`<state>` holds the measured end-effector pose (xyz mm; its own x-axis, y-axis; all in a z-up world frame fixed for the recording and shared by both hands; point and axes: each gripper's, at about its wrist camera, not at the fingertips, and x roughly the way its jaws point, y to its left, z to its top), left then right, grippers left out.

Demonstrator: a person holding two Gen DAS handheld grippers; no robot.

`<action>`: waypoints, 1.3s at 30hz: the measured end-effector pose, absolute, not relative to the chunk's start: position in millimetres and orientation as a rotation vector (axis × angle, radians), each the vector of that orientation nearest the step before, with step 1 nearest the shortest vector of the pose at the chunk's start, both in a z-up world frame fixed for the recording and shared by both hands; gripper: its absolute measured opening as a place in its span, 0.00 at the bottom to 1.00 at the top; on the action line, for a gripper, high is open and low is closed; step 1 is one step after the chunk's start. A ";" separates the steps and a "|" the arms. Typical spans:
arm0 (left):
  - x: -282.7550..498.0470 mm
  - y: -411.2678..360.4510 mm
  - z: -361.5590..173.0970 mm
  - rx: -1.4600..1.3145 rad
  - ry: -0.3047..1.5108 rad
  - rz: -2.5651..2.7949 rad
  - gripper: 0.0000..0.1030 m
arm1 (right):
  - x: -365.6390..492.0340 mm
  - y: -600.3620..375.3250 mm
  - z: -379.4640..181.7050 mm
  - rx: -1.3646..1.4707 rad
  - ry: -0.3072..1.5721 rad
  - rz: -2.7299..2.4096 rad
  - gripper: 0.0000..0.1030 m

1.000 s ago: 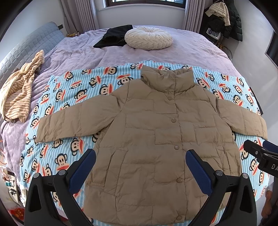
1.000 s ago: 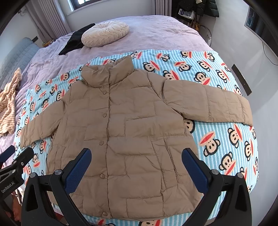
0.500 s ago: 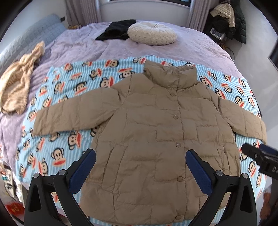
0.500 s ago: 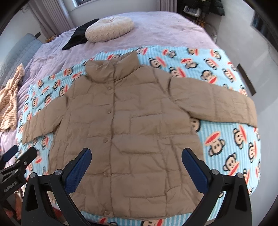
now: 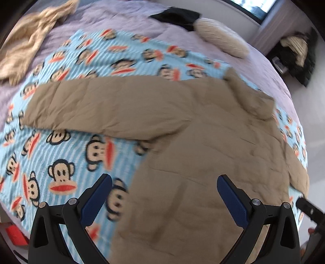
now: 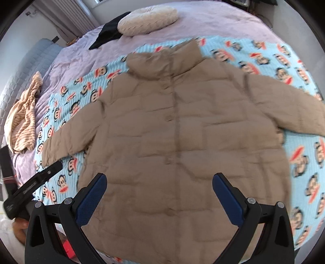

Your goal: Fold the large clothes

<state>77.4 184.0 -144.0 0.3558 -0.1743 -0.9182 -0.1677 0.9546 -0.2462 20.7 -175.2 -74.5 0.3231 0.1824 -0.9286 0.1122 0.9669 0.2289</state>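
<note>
Both tongs stand with jaws spread wide and grip nothing. Left wrist view: the left gripper (image 5: 164,195) hangs above the near left part of the tan quilted puffer jacket (image 5: 203,162), its left blue pad (image 5: 95,200) over the light-blue blanket printed with cartoon monkey faces (image 5: 61,162) and its right pad over the jacket body. The jacket lies flat on this blanket; one sleeve (image 5: 105,107) extends to the left, and the stand-up collar (image 5: 247,95) lies at the far right. Beyond the blanket, the lilac bedspread (image 5: 126,26) carries a beige striped garment (image 5: 30,38) at far left, a black garment (image 5: 176,17) and a round cream cushion (image 5: 221,40) at the far side. This view is motion-blurred. Right wrist view: the right gripper (image 6: 159,194) hangs above the near hem zone of the jacket (image 6: 182,132), with both blue pads over the fabric and apart from it. The jacket is spread front side up, snaps closed down the centre, sleeves out to left and right, collar at the far end. The left gripper (image 6: 40,178) appears at the near left edge, over the blanket (image 6: 294,162) just beside the left cuff.
</note>
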 end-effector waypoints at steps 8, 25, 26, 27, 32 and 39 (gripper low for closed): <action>116.5 307.6 -231.8 -0.558 1.191 0.127 1.00 | 38.4 -94.1 -143.2 0.271 1.385 0.096 1.00; 180.1 393.9 -251.5 -0.716 1.027 0.135 0.08 | 105.2 -38.4 -175.1 0.333 1.270 0.139 1.00; 179.2 391.8 -239.7 -0.668 1.005 0.120 0.08 | 110.1 -34.4 -175.1 0.337 1.256 0.141 0.99; 177.5 388.8 -226.5 -0.631 0.980 0.105 0.08 | 115.8 -29.4 -175.6 0.349 1.238 0.149 0.90; 172.3 368.7 -157.8 -0.485 0.854 -0.005 0.08 | 146.1 -5.2 -200.6 0.485 1.251 0.217 0.09; 182.2 295.7 -93.3 -0.314 0.763 -0.211 0.08 | 168.8 25.5 -245.4 0.560 1.258 0.292 0.09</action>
